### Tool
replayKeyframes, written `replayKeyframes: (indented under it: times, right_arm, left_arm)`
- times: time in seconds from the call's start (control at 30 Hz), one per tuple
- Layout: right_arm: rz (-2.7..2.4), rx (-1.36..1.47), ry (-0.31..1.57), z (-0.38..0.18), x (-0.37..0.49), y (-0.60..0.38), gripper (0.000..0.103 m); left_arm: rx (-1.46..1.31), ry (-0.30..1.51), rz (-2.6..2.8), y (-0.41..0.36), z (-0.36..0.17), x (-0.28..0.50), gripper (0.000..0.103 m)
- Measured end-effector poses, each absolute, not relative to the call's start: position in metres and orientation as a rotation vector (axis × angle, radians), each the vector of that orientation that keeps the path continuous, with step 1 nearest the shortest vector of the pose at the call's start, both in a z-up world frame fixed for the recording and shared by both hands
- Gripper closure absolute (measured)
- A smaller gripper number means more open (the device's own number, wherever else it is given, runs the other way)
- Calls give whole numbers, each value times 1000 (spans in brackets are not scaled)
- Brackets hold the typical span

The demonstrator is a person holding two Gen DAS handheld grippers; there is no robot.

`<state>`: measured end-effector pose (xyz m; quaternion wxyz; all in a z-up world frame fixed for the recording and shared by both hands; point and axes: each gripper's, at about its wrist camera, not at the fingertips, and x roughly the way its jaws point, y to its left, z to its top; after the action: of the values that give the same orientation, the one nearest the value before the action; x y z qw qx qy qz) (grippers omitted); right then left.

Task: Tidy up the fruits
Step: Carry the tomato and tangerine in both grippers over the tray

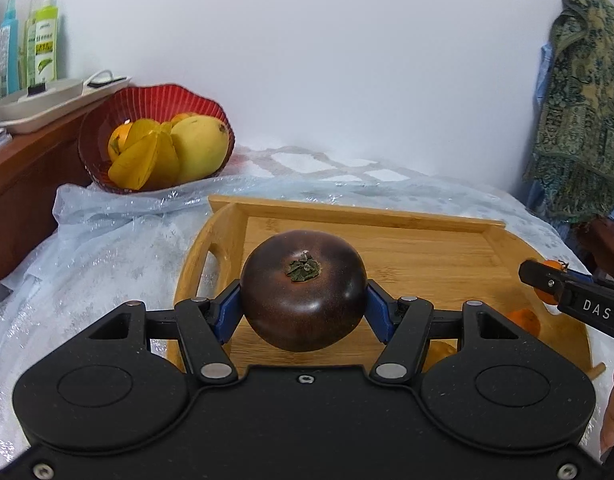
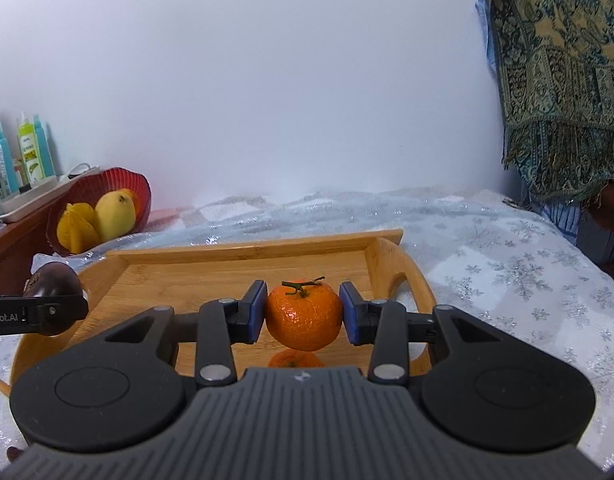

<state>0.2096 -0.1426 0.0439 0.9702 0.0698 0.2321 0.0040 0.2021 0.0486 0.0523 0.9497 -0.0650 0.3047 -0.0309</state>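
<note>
Left gripper [image 1: 303, 304] — blue-padded fingers [image 1: 227, 312] clenched on a dark purple-brown round fruit with a dried green calyx [image 1: 303, 288], held clear above the rectangular bamboo tray with cut-out handles [image 1: 427, 248]. Right gripper [image 2: 303, 312] — fingers [image 2: 257, 312] clamped on a small orange mandarin with a short green stem [image 2: 303, 316], likewise lifted over the tray floor, reflection visible beneath. Second orange fruit [image 1: 525, 320] noted lying in the tray, near the right gripper in the left wrist view. Red ribbed translucent bowl [image 1: 155, 96] found at far left behind the tray, tilted, containing a yellow mango [image 1: 199, 148], a yellow starfruit [image 1: 143, 160] and an orange. Tray seated on a pale snowflake-patterned cover [image 2: 507, 264]. Patterned green-gold cloth [image 2: 555, 72] hung at right.
</note>
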Motion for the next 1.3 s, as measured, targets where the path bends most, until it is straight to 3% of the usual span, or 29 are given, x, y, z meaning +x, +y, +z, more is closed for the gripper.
replayKeyframes:
  times: [1.3]
  right_arm:
    - [-18,133,589,22,249,-148,58]
  left_arm:
    - [-117,688,-31,45,32,215,43]
